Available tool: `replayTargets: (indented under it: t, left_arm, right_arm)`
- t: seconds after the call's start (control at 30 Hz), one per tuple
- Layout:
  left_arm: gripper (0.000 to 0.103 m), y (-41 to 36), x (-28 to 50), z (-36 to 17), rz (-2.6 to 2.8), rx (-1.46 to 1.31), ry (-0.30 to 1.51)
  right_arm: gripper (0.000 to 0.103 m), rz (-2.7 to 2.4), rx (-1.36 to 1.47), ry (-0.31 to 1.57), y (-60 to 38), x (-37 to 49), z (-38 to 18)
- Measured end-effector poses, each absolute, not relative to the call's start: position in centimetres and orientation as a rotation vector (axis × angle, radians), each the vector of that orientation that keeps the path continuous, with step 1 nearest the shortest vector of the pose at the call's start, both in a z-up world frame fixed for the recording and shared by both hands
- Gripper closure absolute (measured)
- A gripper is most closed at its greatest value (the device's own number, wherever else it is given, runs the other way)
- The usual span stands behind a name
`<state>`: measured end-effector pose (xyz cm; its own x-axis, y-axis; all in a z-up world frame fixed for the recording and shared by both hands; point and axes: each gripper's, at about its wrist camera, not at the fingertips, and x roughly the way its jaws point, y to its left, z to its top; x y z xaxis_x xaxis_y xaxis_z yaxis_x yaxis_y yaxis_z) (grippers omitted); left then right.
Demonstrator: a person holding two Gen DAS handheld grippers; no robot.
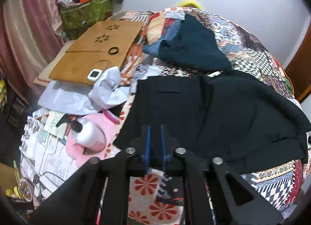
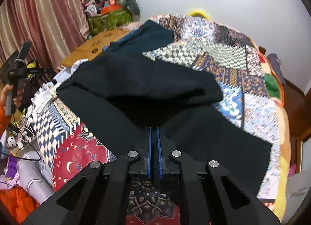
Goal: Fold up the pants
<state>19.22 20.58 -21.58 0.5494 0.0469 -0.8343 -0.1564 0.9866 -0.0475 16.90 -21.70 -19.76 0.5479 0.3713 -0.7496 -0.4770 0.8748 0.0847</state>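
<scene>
Black pants (image 1: 213, 112) lie spread on a patchwork quilt (image 1: 250, 50) on a bed. My left gripper (image 1: 155, 128) has its blue-edged fingers closed on the near edge of the pants, by the waist with a back pocket. In the right wrist view the pants (image 2: 147, 81) are partly lifted and folded over. My right gripper (image 2: 153, 129) is shut on a fold of the black fabric and holds it raised above the quilt (image 2: 223, 54). The left gripper (image 2: 17, 73) shows at the left in a hand.
A wooden lap desk (image 1: 97, 50) with a small white device (image 1: 94, 74) lies at the bed's left. Crumpled white paper (image 1: 108, 91), a pink item with a white bottle (image 1: 89, 133) and papers crowd the left side. A second dark garment (image 1: 194, 46) lies further back. Curtains (image 2: 38, 11) hang left.
</scene>
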Motion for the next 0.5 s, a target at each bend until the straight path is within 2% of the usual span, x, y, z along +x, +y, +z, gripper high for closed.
replayTargets:
  t: [0.07,0.13,0.27,0.33,0.5]
  left_arm:
    - [0.073,19.4,19.7,-21.1,0.113,-0.099,0.971]
    - [0.056,18.3,20.2,-20.5,0.105,-0.078,0.953]
    - [0.038,15.9,21.6,-19.3,0.080,-0.039,0.925]
    - [0.024,14.7,22.5,-18.7,0.061,-0.026,0.908]
    - [0.014,12.8,24.9,-17.7,0.026,-0.025,0.891]
  right_arm:
    - [0.092,0.493,-0.130,0.827,-22.2,17.3,-18.6]
    - [0.085,0.481,-0.113,0.801,-22.8,18.2,-17.5]
    - [0.064,0.457,-0.081,0.771,-23.2,20.6,-16.2]
    - [0.058,0.461,-0.074,0.771,-22.8,22.1,-15.9]
    - [0.056,0.520,-0.092,0.821,-20.9,26.2,-16.6]
